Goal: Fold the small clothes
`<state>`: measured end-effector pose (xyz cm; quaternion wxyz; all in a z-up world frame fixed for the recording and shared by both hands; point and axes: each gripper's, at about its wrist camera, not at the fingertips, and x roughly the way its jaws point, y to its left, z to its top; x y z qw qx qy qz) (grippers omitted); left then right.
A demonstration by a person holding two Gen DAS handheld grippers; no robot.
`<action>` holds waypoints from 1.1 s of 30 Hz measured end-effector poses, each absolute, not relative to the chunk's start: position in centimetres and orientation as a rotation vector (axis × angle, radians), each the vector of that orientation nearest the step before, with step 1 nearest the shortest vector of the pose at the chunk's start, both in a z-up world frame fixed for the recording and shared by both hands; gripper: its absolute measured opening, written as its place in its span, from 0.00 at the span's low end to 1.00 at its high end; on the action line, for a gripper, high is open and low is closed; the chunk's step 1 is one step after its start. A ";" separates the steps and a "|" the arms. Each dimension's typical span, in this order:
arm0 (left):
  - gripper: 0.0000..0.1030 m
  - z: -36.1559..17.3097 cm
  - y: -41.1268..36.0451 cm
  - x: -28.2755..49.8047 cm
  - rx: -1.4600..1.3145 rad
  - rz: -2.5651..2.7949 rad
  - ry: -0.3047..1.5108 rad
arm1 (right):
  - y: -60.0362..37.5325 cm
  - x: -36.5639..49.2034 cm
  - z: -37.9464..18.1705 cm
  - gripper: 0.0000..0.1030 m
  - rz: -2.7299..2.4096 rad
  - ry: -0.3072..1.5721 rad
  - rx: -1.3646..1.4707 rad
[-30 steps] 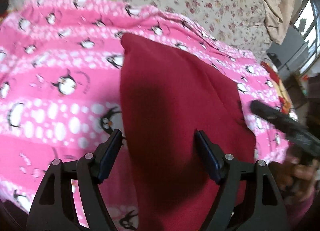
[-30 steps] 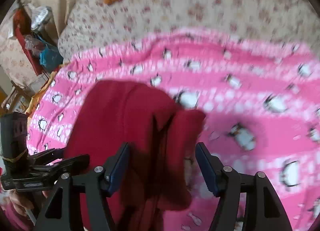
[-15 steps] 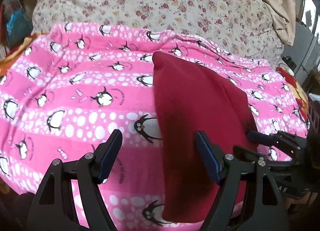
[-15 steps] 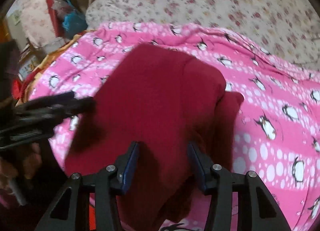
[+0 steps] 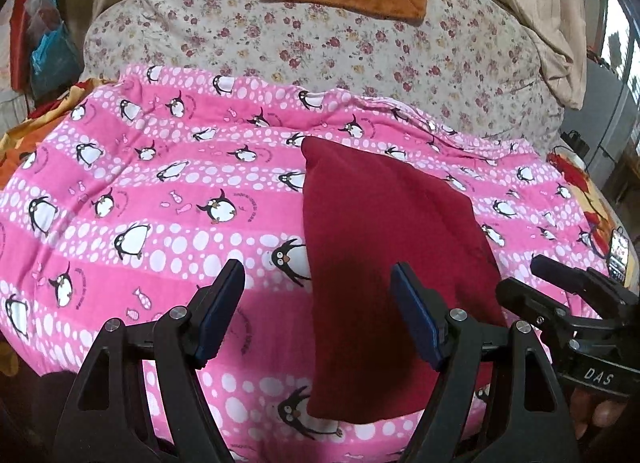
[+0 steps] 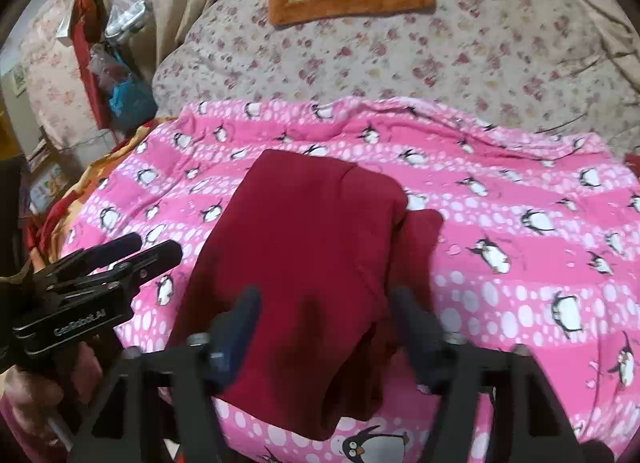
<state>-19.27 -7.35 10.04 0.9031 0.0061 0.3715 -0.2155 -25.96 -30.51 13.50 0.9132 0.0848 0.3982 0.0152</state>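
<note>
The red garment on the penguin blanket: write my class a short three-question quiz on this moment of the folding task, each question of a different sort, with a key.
1. True or false: the left gripper is shut on the red garment.
2. Multiple choice: what does the red garment lie on? A) the floral cover B) the pink penguin blanket C) the orange checked mat
3. Fill in: in the right wrist view, the right gripper is ____, with the near end of the garment between its fingers but not pinched.

Key: 1 false, it is open and holds nothing. 2 B. 3 open.
</note>
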 end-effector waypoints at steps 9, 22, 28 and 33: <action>0.74 10.9 -6.9 -20.6 0.021 -0.415 0.728 | -29.9 -26.9 14.4 0.73 -0.010 0.784 0.150; 0.74 11.2 -7.0 -21.5 0.057 -0.383 0.701 | -30.0 -27.3 14.5 0.80 -0.035 0.762 0.164; 0.74 11.3 -7.0 -21.6 0.060 -0.375 0.691 | -29.8 -27.3 14.4 0.81 -0.029 0.762 0.155; 0.74 11.3 -7.0 -21.6 0.068 -0.370 0.693 | -29.7 -27.2 14.4 0.81 -0.032 0.762 0.154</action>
